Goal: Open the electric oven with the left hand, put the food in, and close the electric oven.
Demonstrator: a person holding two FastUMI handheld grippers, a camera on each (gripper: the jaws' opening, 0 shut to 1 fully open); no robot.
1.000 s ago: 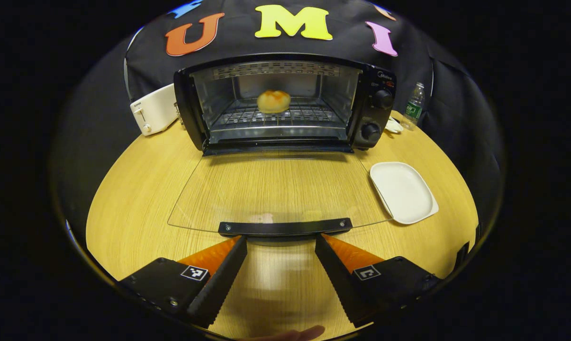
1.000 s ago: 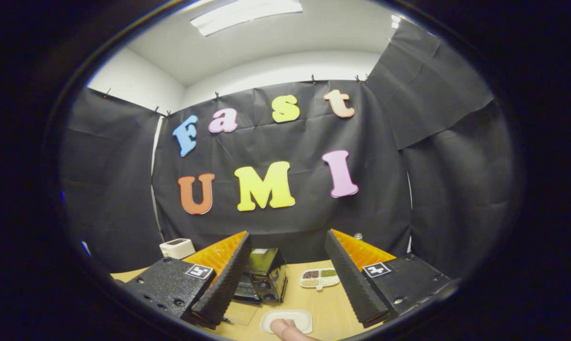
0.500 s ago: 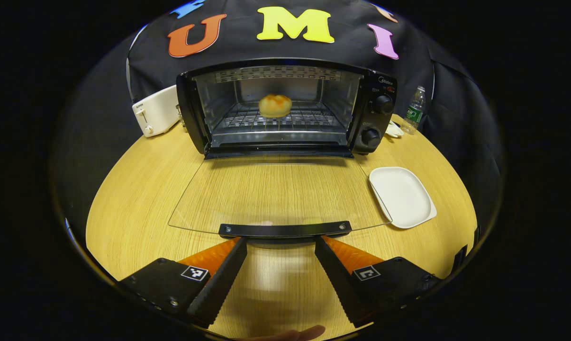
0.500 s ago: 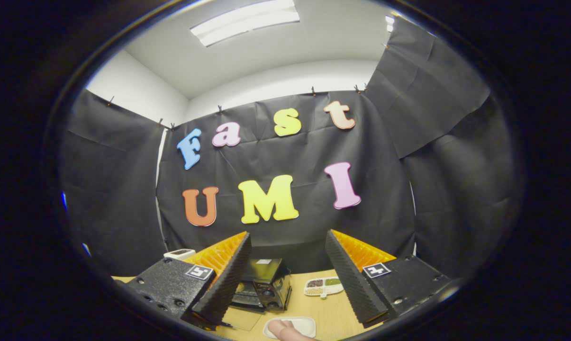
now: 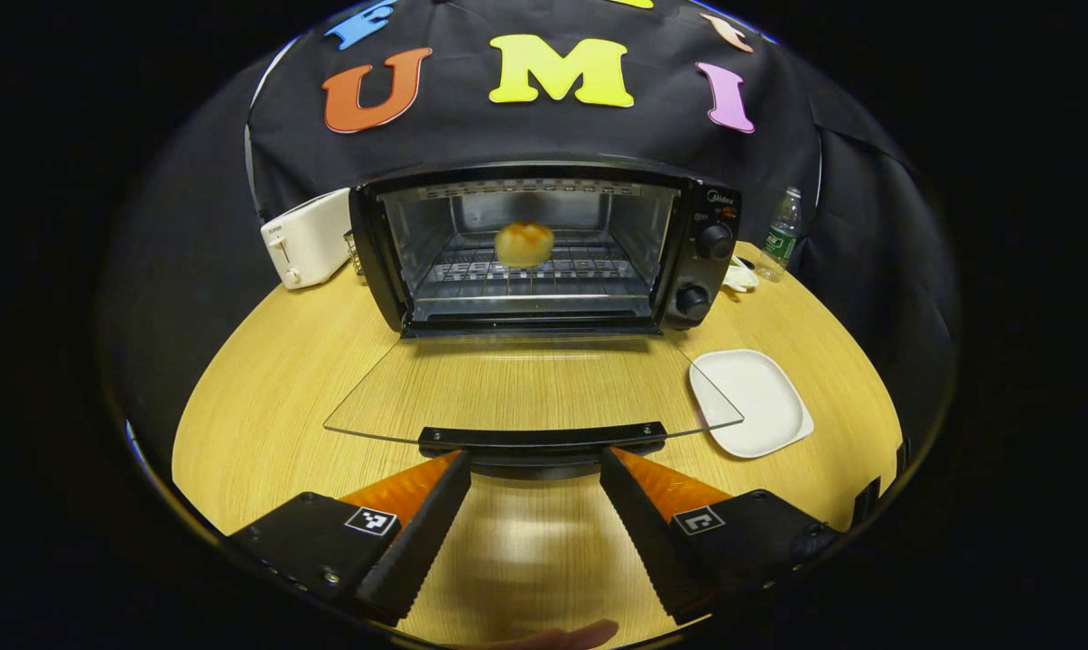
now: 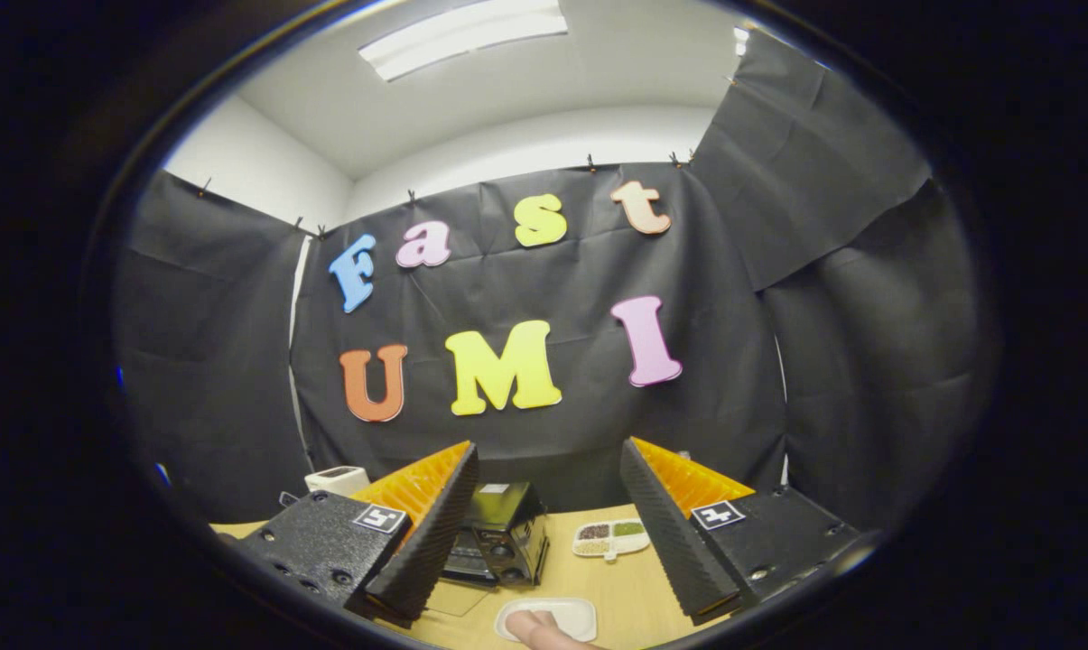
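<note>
The black electric oven (image 5: pixel 544 248) stands at the back of the round wooden table (image 5: pixel 264 388) with its glass door (image 5: pixel 534 388) lying flat open towards me. A golden bun (image 5: pixel 524 244) rests on the wire rack inside. My left gripper (image 5: pixel 534 469) is open, its fingertips just under and behind the door's black handle (image 5: pixel 542 438), one on each side, not pressing on it. My right gripper (image 6: pixel 548 483) is open and held high, with the oven (image 6: pixel 498 533) small and far below between its fingers.
A white plate (image 5: pixel 751 402) lies right of the open door. A white toaster (image 5: pixel 309 236) stands left of the oven, a water bottle (image 5: pixel 781 233) to its right. A divided dish of grains (image 6: pixel 609 536) and a fingertip (image 6: pixel 530 625) over the plate (image 6: pixel 569 614) appear in the right gripper view.
The left gripper view has tilted up and drawn back a little, so the oven sits lower and smaller in it. The gripper stays open at the door handle. The right gripper has barely shifted.
</note>
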